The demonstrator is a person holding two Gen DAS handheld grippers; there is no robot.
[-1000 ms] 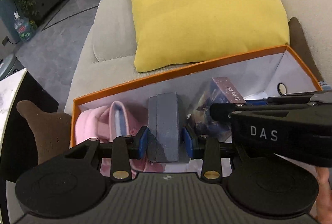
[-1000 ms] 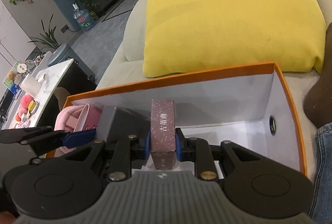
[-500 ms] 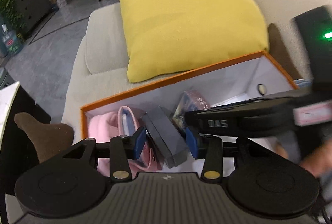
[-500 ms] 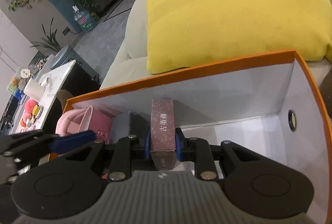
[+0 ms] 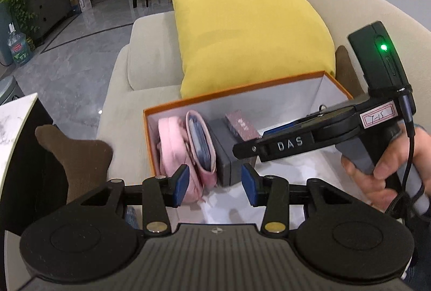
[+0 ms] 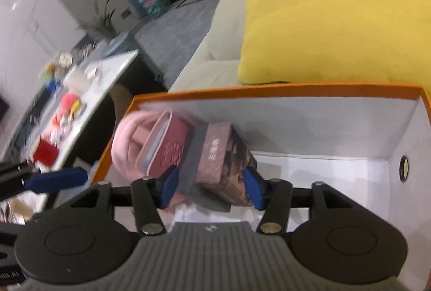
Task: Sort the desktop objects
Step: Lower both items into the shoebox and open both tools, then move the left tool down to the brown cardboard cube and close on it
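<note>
Now both grippers hang wide open and empty over an orange box on a sofa.

Nearest, the left gripper (image 5: 214, 184) and right gripper (image 6: 210, 187) sit at the orange box (image 6: 272, 91); just beyond them, leaning side by side at its left end, lie a pink pouch (image 6: 164, 151), grey box (image 5: 225, 156) and maroon carton (image 6: 225, 159). Farther off, a yellow cushion (image 5: 250, 35).
</note>
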